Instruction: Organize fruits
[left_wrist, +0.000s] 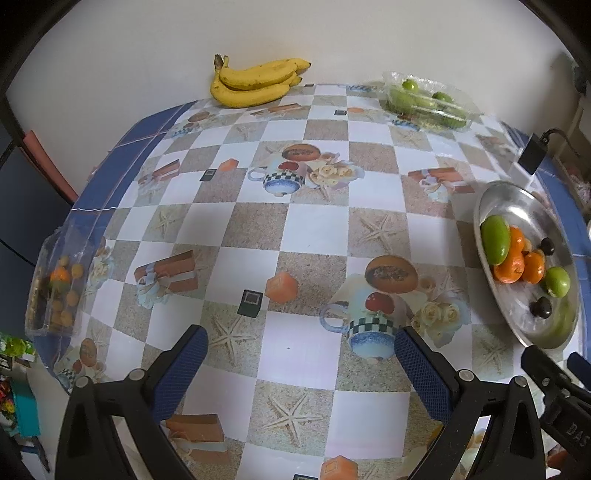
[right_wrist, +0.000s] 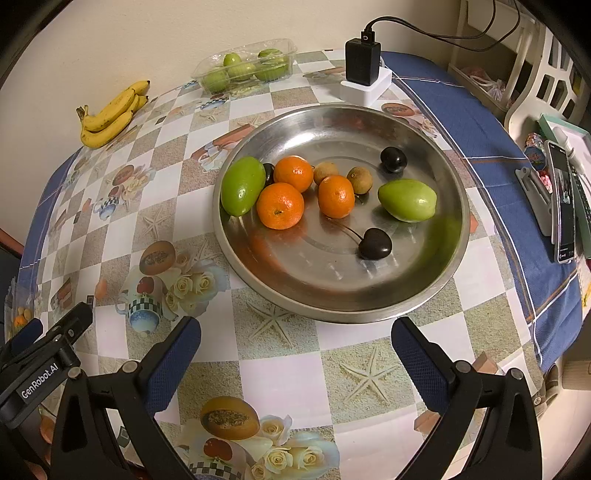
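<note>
A steel plate (right_wrist: 424, 280) on the patterned tablecloth holds three oranges (right_wrist: 280, 205), two green fruits (right_wrist: 407, 199), dark cherries (right_wrist: 375, 243) and small brown fruits (right_wrist: 359, 180). It also shows at the right of the left wrist view (left_wrist: 517, 199). My right gripper (right_wrist: 295, 343) is open and empty just in front of the plate. My left gripper (left_wrist: 301, 350) is open and empty above the table's middle. Bananas (left_wrist: 255, 83) lie by the far wall. A clear box of green fruits (left_wrist: 424, 101) stands at the back right.
A clear box of small orange fruits (left_wrist: 55, 291) sits at the left table edge. A black charger on a white block (right_wrist: 364, 74) stands behind the plate. A phone on a stand (right_wrist: 561, 206) is at the right. A white chair (right_wrist: 546, 74) stands beyond.
</note>
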